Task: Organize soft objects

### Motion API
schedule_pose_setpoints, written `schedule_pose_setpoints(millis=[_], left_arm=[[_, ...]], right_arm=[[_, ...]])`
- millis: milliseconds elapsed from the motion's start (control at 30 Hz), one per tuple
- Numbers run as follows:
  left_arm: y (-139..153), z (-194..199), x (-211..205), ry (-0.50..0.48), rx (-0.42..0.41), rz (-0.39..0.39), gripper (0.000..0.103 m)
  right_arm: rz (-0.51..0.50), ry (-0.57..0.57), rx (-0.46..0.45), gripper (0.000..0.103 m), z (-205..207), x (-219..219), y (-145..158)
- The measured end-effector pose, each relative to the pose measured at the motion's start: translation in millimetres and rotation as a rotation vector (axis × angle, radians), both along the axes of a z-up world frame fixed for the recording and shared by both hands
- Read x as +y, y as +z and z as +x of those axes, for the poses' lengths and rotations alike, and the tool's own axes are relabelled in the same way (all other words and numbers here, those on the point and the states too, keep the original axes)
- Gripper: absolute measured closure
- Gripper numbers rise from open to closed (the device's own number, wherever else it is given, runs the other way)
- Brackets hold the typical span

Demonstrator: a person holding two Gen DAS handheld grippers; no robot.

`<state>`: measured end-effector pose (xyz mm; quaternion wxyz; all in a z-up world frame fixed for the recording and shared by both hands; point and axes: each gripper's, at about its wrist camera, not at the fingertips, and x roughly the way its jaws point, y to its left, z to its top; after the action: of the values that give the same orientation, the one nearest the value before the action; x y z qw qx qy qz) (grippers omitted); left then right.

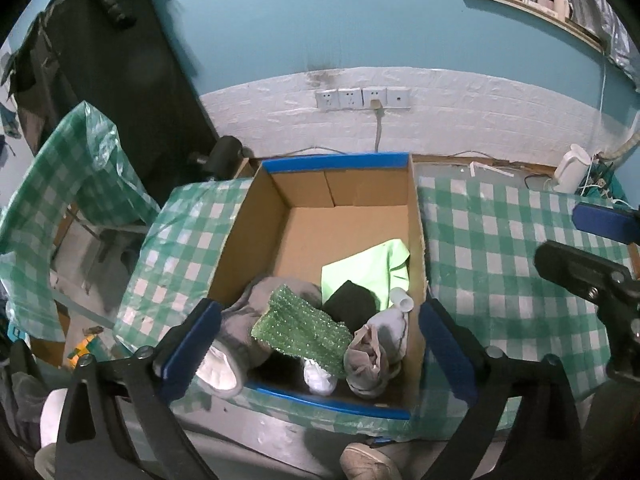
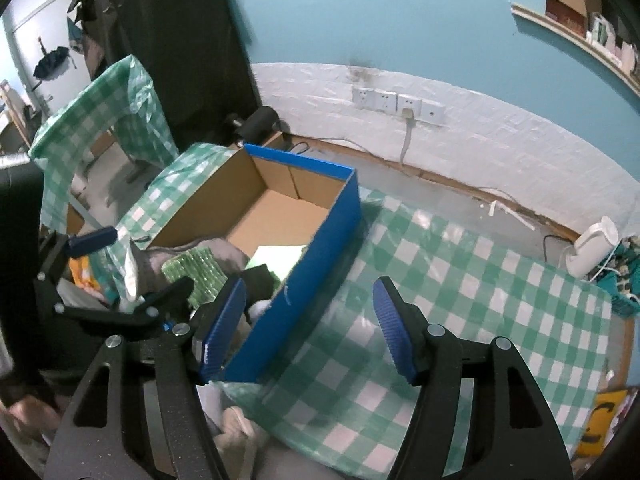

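A cardboard box (image 1: 416,240) with blue outer walls (image 2: 320,240) stands on the green checked tablecloth (image 1: 500,260). In its near end lie a grey slipper (image 1: 236,340), a sparkly green cloth (image 1: 300,324), a black cloth (image 1: 352,304), a light green cloth (image 1: 368,264) and a grey sock (image 1: 372,356). My left gripper (image 1: 320,312) hangs open and wide above that pile, holding nothing. My right gripper (image 2: 308,320) is open too, one pad over the box's near corner and the other over the tablecloth. Each gripper shows in the other's view: the right gripper (image 1: 580,240), the left gripper (image 2: 132,268).
A white kettle (image 1: 572,168) stands at the table's far right by tangled cords. Wall sockets (image 1: 362,98) sit behind the box. A second checked-cloth table (image 1: 60,168) stands left, beside a dark cabinet (image 1: 120,80). A person's shoe (image 1: 368,460) shows below the table edge.
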<state>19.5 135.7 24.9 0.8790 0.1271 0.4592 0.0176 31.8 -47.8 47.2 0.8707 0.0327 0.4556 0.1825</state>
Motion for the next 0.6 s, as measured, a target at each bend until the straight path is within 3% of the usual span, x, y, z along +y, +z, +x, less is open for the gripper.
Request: schedule_pose_setpoints(millis=[600], left_arm=[[21.7, -15.8, -29.3, -0.067, -0.023, 0.035, 0.001]], right_arm=[[-0.010, -0.050, -0.004, 0.037, -20.3, -39.8, -4.7]])
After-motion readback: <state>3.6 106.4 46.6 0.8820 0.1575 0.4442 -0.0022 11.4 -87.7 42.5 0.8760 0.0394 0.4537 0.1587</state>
